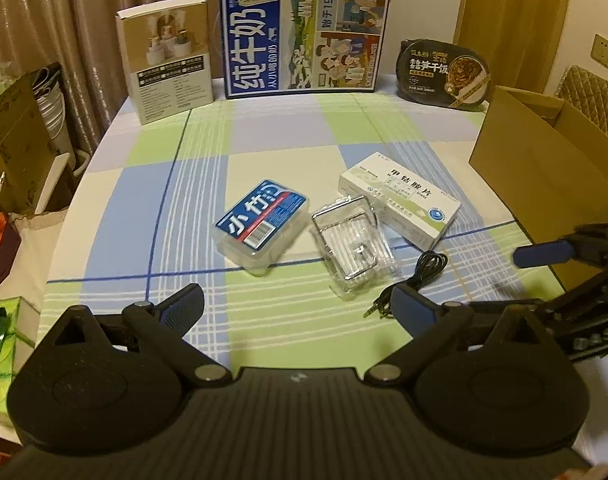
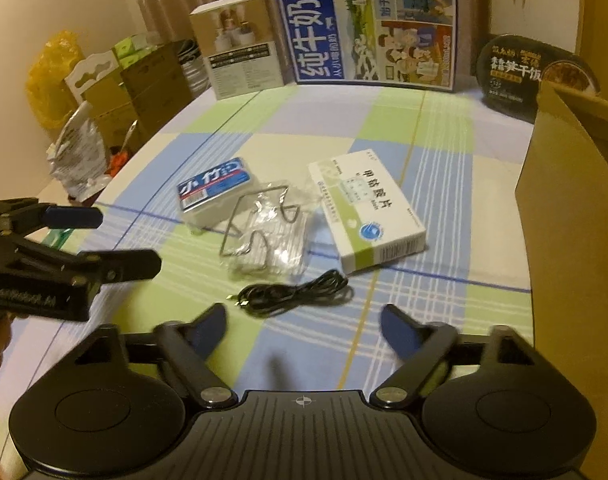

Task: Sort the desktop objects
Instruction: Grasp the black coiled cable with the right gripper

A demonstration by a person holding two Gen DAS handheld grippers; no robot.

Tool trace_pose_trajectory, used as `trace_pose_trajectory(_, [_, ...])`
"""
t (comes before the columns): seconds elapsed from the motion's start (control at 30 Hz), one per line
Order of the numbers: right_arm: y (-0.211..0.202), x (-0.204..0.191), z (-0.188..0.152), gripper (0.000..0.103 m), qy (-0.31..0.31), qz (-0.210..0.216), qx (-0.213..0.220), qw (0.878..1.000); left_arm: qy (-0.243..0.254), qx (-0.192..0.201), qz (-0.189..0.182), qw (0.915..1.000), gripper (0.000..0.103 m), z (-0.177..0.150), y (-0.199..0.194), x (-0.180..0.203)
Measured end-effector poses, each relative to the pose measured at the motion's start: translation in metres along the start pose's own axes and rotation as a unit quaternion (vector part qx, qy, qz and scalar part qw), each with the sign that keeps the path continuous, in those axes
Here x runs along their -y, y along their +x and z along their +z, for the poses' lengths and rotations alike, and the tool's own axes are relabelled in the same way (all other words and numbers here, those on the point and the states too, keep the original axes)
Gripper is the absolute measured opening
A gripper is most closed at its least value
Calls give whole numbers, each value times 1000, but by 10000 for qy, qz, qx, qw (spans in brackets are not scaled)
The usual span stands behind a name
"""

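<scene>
On the checked tablecloth lie a clear box with a blue label [image 1: 261, 222] [image 2: 214, 192], a clear bag holding a wire piece [image 1: 354, 246] [image 2: 266, 232], a white and green medicine box [image 1: 400, 204] [image 2: 368, 212] and a coiled black audio cable [image 1: 418, 276] [image 2: 292, 292]. My left gripper [image 1: 300, 304] is open and empty, just short of the bag and cable; it also shows at the left of the right wrist view [image 2: 124, 240]. My right gripper [image 2: 304, 324] is open and empty, close above the cable; it shows at the right edge of the left wrist view [image 1: 544, 272].
An open brown cardboard box [image 1: 544, 152] [image 2: 572, 216] stands at the table's right side. At the back stand a beige carton [image 1: 166, 60], a blue milk carton [image 1: 304, 32] and a black rice bowl pack [image 1: 444, 72]. Boxes and bags crowd the floor left of the table.
</scene>
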State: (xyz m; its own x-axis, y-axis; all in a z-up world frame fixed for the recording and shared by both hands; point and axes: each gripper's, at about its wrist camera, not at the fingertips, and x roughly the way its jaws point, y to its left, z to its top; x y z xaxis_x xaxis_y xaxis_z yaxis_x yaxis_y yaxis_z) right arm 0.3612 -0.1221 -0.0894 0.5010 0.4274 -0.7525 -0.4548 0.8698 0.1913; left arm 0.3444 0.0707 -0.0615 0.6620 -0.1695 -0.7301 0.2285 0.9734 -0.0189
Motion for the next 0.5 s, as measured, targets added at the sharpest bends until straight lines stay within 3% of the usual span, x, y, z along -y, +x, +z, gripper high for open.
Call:
trace_pose_trajectory(0.3, [23, 17, 8, 47, 687, 97, -43, 9976, 194, -133, 8, 9997, 97, 6, 15, 0])
trace_pose_trajectory(0.5, [39, 11, 7, 44, 941, 117, -164, 9954, 108, -181, 40, 9998, 97, 7, 21, -6])
